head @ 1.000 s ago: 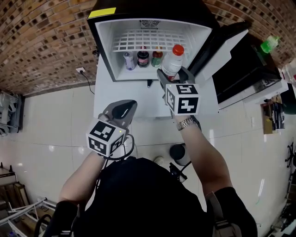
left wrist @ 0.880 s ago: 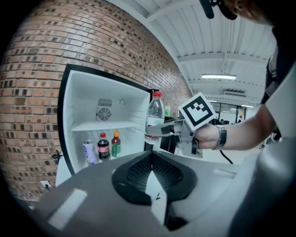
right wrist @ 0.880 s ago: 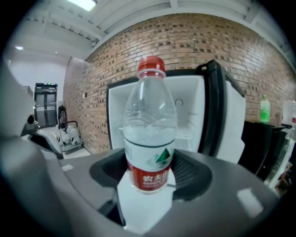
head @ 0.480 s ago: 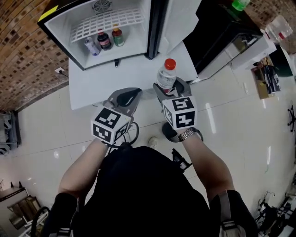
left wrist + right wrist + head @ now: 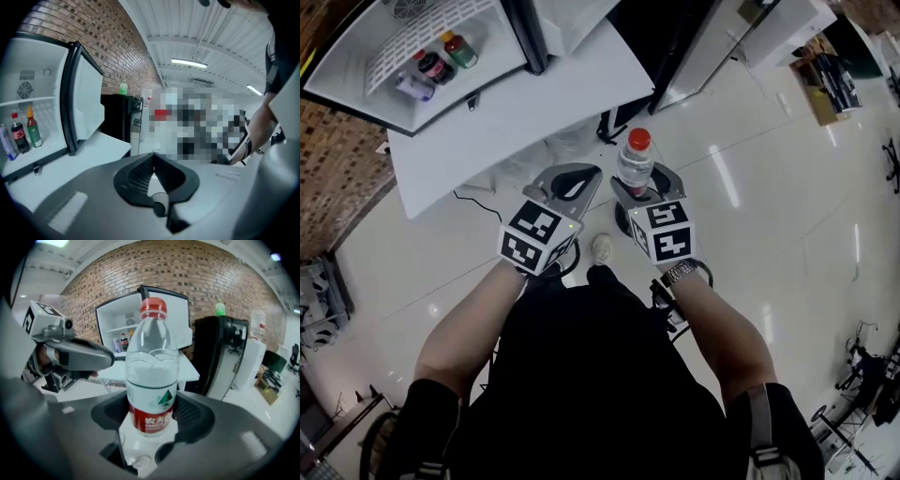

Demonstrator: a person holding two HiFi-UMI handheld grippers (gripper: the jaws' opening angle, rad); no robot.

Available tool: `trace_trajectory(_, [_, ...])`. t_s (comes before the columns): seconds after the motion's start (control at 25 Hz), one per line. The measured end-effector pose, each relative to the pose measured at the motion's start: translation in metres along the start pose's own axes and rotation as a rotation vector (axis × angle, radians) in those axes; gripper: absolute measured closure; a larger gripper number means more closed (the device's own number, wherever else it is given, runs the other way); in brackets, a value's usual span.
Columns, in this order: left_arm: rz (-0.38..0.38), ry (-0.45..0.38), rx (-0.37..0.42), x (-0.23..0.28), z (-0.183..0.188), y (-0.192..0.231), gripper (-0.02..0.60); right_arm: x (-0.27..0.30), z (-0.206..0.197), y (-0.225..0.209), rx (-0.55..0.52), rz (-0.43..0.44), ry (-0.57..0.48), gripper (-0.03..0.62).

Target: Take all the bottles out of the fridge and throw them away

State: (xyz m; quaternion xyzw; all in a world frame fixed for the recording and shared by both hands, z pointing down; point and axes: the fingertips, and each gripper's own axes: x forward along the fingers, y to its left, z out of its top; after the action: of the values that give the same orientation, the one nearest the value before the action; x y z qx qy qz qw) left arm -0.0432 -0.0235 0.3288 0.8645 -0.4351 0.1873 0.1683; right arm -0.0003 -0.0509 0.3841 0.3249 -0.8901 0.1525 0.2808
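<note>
Binning step was judged in hand: water bottle (image 5: 635, 161) was clamped upright in right tongs (image 5: 638, 184); left tongs (image 5: 573, 179) were closed, empty. Three bottles (image 5: 436, 66) were seen in fridge (image 5: 342, 80) at 11 o'clock. A drop-off had to be found next.

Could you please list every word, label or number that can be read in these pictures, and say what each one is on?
"农夫山": white on the red label of the water bottle in the right tongs; the rest curves out of sight.
Small print below it: too blurred to read.
Labels on the bottles in the fridge: too small to read.
Marker cubes: black-and-white patterns only, no words.
</note>
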Motion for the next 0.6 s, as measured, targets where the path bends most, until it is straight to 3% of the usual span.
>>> trace_trajectory(0.24, [-0.093, 0.116, 0.027, 0.046, -0.033, -0.030, 0.578, 0.010, -0.076, -0.023, 0.151, -0.022, 0.081, 0.310])
trace_trajectory(0.6, [-0.226, 0.253, 0.025, 0.097, -0.087, -0.052, 0.578, 0.034, -0.199, -0.051, 0.379, -0.120, 0.242, 0.312])
